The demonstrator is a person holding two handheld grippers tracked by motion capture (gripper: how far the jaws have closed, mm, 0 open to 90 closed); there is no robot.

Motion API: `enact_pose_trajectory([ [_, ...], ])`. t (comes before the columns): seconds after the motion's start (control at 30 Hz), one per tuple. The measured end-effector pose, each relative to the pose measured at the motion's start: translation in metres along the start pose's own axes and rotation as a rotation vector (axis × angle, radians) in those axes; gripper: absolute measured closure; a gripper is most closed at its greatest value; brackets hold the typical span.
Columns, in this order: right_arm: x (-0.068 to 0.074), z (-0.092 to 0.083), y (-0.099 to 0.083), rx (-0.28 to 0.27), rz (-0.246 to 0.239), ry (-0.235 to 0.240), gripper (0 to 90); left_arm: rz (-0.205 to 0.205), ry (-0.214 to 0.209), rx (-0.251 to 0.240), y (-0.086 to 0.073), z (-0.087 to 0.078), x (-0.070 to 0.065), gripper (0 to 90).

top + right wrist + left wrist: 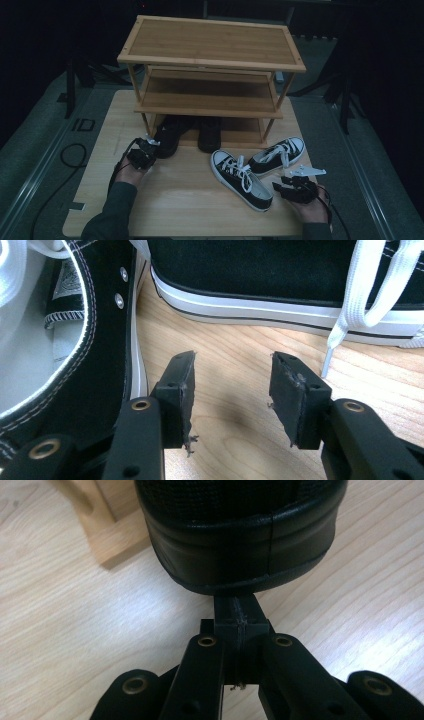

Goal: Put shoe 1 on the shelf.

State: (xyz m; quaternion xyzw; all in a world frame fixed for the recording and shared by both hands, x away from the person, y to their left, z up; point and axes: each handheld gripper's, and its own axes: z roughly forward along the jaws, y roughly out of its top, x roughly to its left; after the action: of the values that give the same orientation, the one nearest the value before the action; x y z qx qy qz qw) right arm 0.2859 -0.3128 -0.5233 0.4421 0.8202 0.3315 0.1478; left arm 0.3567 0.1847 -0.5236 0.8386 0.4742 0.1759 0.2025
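left tongs (148, 148) sit closed and empty, tips against the heel of the black shoe (170, 135) at twelve o'clock. right tongs (232, 385) gape half open, empty. the shoe looks soft, light; grip its heel collar.

A three-tier wooden shoe rack (210, 42) stands at the far edge of the tabletop (175, 200). A second black shoe (209, 132) sits on its lowest shelf, toward the right side.
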Motion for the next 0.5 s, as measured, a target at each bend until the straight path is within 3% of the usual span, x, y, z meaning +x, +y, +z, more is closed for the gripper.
enact_pose_trajectory([
  [0.3,0.001,0.000,0.000,0.003,-0.001,0.001,52.6,0.053,-0.020,-0.020,0.022,0.010,-0.026,90.0],
  [0.5,0.000,0.000,0.000,-0.002,0.002,0.001,52.6,0.094,-0.031,0.000,0.035,0.023,-0.041,90.0],
])
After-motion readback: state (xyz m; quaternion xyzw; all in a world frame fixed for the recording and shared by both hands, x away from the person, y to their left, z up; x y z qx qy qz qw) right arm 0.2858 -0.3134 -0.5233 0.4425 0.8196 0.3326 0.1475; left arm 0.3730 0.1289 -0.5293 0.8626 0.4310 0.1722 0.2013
